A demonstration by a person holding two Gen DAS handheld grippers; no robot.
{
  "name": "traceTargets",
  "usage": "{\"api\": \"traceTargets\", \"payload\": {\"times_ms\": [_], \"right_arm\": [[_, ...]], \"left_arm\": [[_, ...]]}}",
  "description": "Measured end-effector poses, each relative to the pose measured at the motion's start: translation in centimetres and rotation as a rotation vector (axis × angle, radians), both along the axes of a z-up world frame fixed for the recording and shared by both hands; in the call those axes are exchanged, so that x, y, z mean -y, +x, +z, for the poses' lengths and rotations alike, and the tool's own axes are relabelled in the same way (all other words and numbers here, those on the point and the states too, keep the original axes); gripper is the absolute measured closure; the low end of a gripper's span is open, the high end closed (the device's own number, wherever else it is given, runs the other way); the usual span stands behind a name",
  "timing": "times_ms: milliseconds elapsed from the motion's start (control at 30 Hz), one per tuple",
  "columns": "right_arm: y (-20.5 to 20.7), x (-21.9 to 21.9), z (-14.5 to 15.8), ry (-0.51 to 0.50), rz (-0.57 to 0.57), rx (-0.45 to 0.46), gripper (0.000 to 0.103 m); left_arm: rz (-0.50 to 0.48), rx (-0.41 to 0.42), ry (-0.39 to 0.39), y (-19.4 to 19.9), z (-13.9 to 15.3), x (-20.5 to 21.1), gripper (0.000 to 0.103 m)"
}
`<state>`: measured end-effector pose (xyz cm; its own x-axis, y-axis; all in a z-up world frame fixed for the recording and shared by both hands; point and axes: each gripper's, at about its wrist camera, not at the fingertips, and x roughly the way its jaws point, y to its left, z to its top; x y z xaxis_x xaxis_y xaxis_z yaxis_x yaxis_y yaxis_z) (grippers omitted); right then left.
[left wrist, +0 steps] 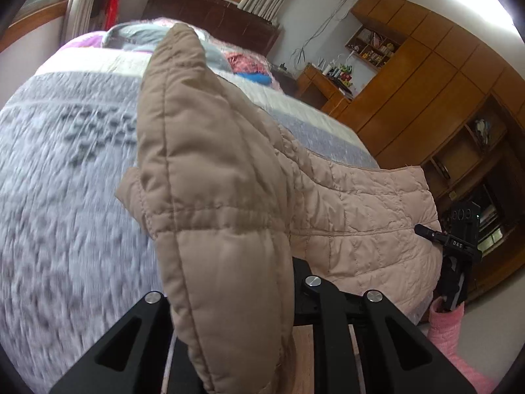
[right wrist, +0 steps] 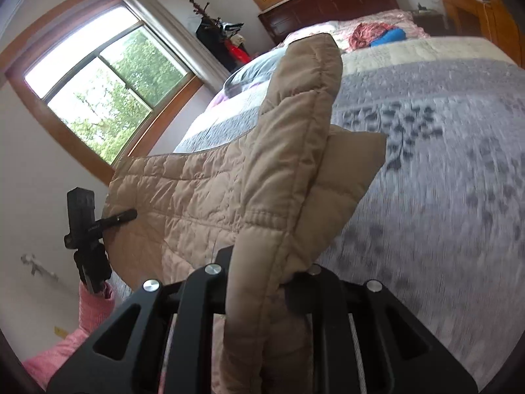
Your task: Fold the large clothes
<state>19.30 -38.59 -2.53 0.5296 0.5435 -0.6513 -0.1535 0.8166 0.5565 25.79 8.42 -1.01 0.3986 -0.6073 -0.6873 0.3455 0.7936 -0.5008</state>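
A beige quilted puffer jacket (left wrist: 361, 203) hangs stretched between my two grippers above the bed. My left gripper (left wrist: 236, 295) is shut on one bunched end of it, which stands up in a fold (left wrist: 197, 138) in front of the camera. My right gripper (right wrist: 262, 279) is shut on the other end, with a similar fold (right wrist: 295, 124) rising before it. The right gripper shows in the left wrist view (left wrist: 456, 243) past the jacket's far edge; the left gripper shows in the right wrist view (right wrist: 88, 226). The fingertips are hidden by fabric.
A grey patterned quilt (left wrist: 65, 170) covers the bed (right wrist: 443, 164) below the jacket. Pillows and red and blue clothes (right wrist: 377, 37) lie near the dark headboard (left wrist: 213, 10). Wooden wardrobes (left wrist: 426, 82) stand on one side, windows (right wrist: 108, 98) on the other.
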Motion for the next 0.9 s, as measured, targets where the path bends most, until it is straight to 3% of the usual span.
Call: {"api": "traceTargets", "payload": {"times_ms": [200, 367, 467, 567, 733, 800, 867, 900], "right_arm": [[-4.9, -1.0, -4.3, -0.003, 0.020, -0.092, 0.087], [-5.6, 0.3, -9.5, 0.026, -0.036, -0.195, 0.084], [-5.2, 1.2, -12.4, 0.069, -0.059, -0.229, 0.081], [-4.9, 2.5, -15.2, 0.219, -0.063, -0.247, 0.081], [-5.2, 2.9, -16.1, 0.278, -0.061, -0.238, 0.079], [-5.4, 2.8, -15.7, 0.250, -0.060, -0.235, 0.077], [-5.6, 2.8, -15.2, 0.205, -0.077, -0.238, 0.064], [-5.9, 2.7, -14.5, 0.169, -0.087, -0.238, 0.063]], "left_arm": [[-0.015, -0.069, 0.077, -3.4, -4.5, -0.2, 0.084], [0.023, -0.096, 0.152, -3.8, -9.6, -0.7, 0.072], [0.037, -0.076, 0.177, -4.2, -11.2, -0.6, 0.065], [0.049, -0.027, 0.201, -4.6, -12.2, -0.3, 0.060], [0.071, -0.024, 0.168, -4.6, -12.9, -1.0, 0.056], [0.081, -0.037, 0.149, -4.3, -12.7, -1.4, 0.054], [0.099, -0.060, 0.144, -4.0, -12.3, -1.7, 0.052], [0.117, -0.069, 0.149, -4.1, -11.9, -2.0, 0.050]]}}
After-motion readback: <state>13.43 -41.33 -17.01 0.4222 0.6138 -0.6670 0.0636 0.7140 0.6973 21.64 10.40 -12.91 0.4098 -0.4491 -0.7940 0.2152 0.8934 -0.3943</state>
